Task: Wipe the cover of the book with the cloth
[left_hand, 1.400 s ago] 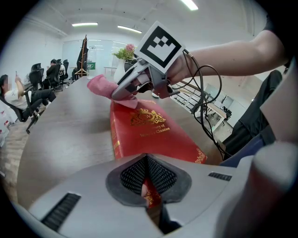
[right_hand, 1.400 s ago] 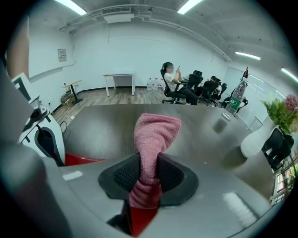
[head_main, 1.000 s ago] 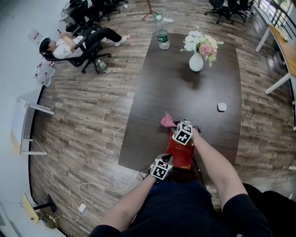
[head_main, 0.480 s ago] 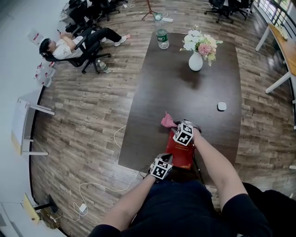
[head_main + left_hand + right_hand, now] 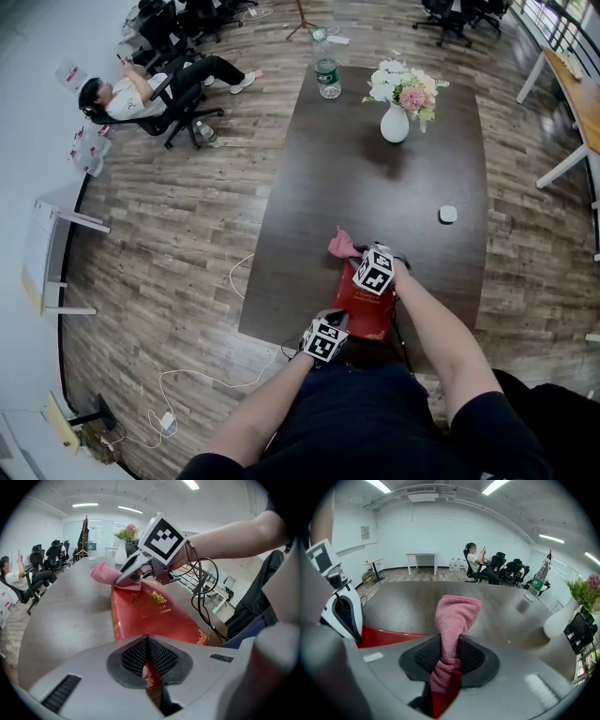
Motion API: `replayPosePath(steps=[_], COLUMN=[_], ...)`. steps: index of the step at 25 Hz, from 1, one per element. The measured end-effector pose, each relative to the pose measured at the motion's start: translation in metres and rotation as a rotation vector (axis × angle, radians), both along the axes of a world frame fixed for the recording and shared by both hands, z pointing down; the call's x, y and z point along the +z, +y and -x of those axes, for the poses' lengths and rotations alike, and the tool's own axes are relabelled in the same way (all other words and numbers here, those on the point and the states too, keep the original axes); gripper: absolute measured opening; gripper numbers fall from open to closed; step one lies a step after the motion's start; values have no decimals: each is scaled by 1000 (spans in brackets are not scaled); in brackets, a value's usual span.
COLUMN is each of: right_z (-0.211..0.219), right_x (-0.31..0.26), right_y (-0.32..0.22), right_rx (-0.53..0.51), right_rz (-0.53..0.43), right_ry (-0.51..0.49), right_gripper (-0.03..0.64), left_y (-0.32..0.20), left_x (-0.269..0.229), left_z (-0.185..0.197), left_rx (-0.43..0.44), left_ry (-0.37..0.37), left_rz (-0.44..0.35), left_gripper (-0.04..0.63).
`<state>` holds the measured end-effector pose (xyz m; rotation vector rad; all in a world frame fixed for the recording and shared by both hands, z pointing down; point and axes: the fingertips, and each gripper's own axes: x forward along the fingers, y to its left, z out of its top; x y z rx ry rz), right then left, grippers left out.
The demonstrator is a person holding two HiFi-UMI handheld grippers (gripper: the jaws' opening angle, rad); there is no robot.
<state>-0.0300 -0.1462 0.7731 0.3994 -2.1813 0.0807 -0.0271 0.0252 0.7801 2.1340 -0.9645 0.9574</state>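
Note:
A red book (image 5: 367, 305) with gold print lies at the near edge of the dark table (image 5: 375, 178); it also fills the left gripper view (image 5: 150, 611). My left gripper (image 5: 330, 330) is shut on the book's near corner (image 5: 149, 674). A pink cloth (image 5: 340, 246) pokes out past the book's far end. My right gripper (image 5: 361, 258) is shut on that cloth (image 5: 452, 620), holding it over the far part of the cover; the right gripper (image 5: 129, 576) and the cloth (image 5: 105, 573) show in the left gripper view too.
A white vase of flowers (image 5: 396, 117), a plastic bottle (image 5: 328, 78) and a small white object (image 5: 448, 214) stand on the far half of the table. A person sits in an office chair (image 5: 141, 94) at the far left. Cables (image 5: 187, 384) lie on the wooden floor.
The right gripper with the pink cloth has shifted slightly along the book's far end. The left gripper stays in place on the book.

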Motion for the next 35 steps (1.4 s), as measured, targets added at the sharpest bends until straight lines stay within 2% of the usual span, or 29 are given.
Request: replayPosePath(steps=[3,15,20,25,35], right_z=[-2,-11,-17,-22,-32], right_x=[1,0,1,2,1], right_y=[0,3,5,7,9], right_rx=[1,8,13,16,23], right_rz=[1,2,-1,0,-3], right_ry=[1,3,2,6,7], right_gripper=[107,107,107,107,107], left_y=[2,-2,3,0,2], left_x=[1,0,-1,-4,2], left_z=[2,1,1,1,1], left_rx=[-7,0,-6,-3,-5], left_ry=[-4,4,-9,-2,-7], left_rz=[19,-7,19,-1,6], left_gripper=[-5,-5,-5,-5,-5])
